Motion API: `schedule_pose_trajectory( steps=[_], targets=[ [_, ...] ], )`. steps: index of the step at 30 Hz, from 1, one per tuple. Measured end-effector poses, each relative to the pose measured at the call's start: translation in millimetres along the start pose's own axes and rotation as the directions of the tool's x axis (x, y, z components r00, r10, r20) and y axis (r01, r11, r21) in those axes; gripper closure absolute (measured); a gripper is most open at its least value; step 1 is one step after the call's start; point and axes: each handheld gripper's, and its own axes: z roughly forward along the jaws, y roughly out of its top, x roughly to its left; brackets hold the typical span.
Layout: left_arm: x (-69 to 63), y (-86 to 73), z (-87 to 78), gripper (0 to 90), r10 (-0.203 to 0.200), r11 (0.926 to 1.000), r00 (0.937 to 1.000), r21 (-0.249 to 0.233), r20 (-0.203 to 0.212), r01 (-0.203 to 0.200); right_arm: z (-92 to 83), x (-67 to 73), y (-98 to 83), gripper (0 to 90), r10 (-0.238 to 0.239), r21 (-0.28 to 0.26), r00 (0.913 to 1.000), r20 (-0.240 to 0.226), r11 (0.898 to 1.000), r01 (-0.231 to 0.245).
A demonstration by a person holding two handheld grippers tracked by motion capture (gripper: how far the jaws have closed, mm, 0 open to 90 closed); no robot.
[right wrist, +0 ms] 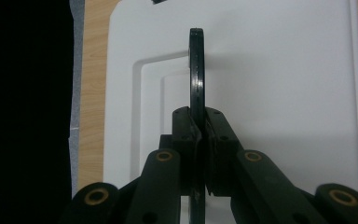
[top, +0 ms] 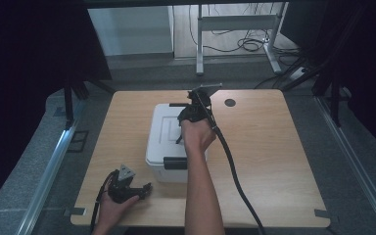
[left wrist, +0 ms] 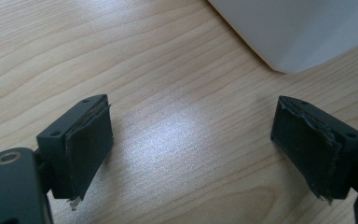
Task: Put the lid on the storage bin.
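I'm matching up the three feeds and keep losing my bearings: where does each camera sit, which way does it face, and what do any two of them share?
High view: fixed above the person's side, looking forward and down on the table; both forearms enter from the bottom.
Left gripper view: rides the left gripper, facing the tabletop between its wide-apart jaws.
Right gripper view: rides the right gripper, looking down on the white box, jaws clamped on its black handle.
Shared: all three show the box, whose corner is in the left gripper view.
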Motion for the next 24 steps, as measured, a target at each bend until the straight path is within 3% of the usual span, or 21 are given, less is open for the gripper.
schedule_pose_trajectory(
  steps=[11,24],
  targets=[
    [0.0,0.1,0.1,12.5,0.003,1.0,1.0,0.001,0.001,-0.003,4.8,-6.5,-6.7,84.3,0.013,-0.019,0.9993,-0.036,1.0,-0.013],
    [0.0,0.1,0.1,12.5,0.003,1.0,1.0,0.001,0.001,-0.003,-1.5,-1.0,-6.0,83.4,-0.039,-0.002,0.9992,-0.004,0.999,0.039]
  ],
)
